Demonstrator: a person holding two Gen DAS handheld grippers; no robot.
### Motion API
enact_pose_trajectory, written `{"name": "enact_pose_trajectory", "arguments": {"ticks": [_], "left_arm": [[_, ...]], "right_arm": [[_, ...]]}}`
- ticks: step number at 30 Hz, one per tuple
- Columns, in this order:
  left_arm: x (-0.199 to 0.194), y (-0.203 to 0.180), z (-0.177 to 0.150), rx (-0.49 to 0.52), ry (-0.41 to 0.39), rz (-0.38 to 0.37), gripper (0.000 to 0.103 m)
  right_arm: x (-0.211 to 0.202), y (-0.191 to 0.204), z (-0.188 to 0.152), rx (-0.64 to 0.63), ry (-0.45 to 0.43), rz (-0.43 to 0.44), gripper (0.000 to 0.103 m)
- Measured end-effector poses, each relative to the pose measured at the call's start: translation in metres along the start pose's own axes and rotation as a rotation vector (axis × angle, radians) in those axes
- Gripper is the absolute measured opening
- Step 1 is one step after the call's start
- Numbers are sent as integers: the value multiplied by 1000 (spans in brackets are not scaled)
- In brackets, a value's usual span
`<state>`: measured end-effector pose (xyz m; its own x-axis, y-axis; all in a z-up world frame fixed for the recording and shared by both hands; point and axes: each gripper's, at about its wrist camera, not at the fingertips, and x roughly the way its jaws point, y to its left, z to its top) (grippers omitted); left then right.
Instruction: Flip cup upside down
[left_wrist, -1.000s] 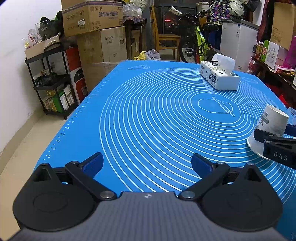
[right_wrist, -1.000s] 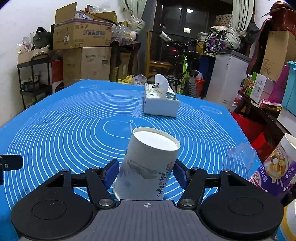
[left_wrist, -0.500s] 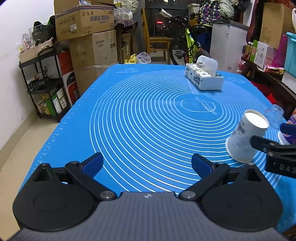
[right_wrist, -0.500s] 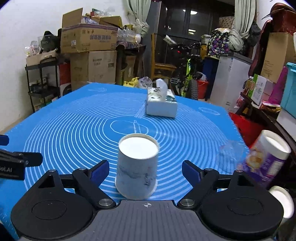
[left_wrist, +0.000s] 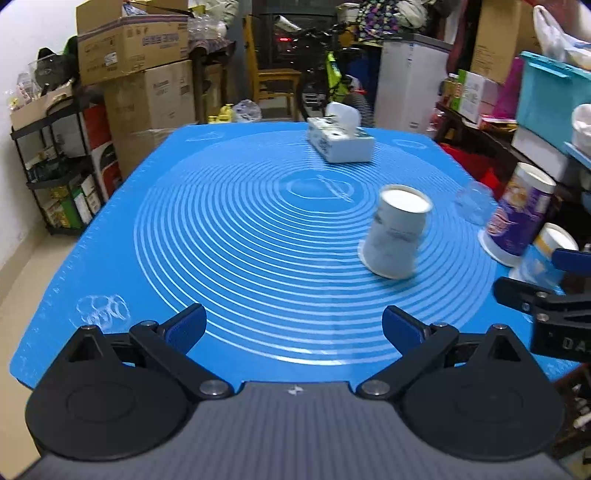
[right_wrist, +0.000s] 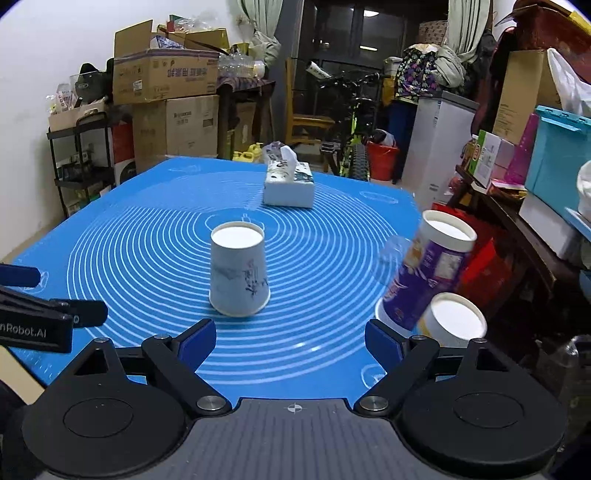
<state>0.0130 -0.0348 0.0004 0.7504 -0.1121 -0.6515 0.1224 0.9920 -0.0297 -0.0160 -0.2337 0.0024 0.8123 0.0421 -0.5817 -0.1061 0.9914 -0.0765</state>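
Blue mat (right_wrist: 110, 236) lies under both grippers. Left gripper (left_wrist: 293, 326) has its fingers wide apart and holds nothing. White paper cup (right_wrist: 239, 273) stands upside down, ahead of the right gripper (right_wrist: 290, 341) and slightly to its left; its fingers are apart too. Purple cup (right_wrist: 424, 277) stands to its right.

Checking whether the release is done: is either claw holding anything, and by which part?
Nothing is held. The right claw and left claw are both open, and the paper cup stands free, upside down.
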Motion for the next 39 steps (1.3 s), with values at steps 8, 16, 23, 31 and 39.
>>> {"name": "enact_pose_trajectory", "arguments": {"ticks": [8,16,23,31,39], "left_arm": [[-11,-20,-15,32,14,-20,100],[-19,-25,-21,40,10,-14,100],[-20,-28,-23,47,15,-11,100],[-20,-30,-24,58,20,-10,100],[-20,-31,-25,61,18,-11,100]], "right_arm": [[-17,-5,-9,-2,12,15,89],[-23,-4,-14,-4,22,26,89],[-26,-5,-14,-8,15,32,89],[-29,-4,-16,-12,12,36,89],[-29,-4,-15,-13,12,36,89]]}}
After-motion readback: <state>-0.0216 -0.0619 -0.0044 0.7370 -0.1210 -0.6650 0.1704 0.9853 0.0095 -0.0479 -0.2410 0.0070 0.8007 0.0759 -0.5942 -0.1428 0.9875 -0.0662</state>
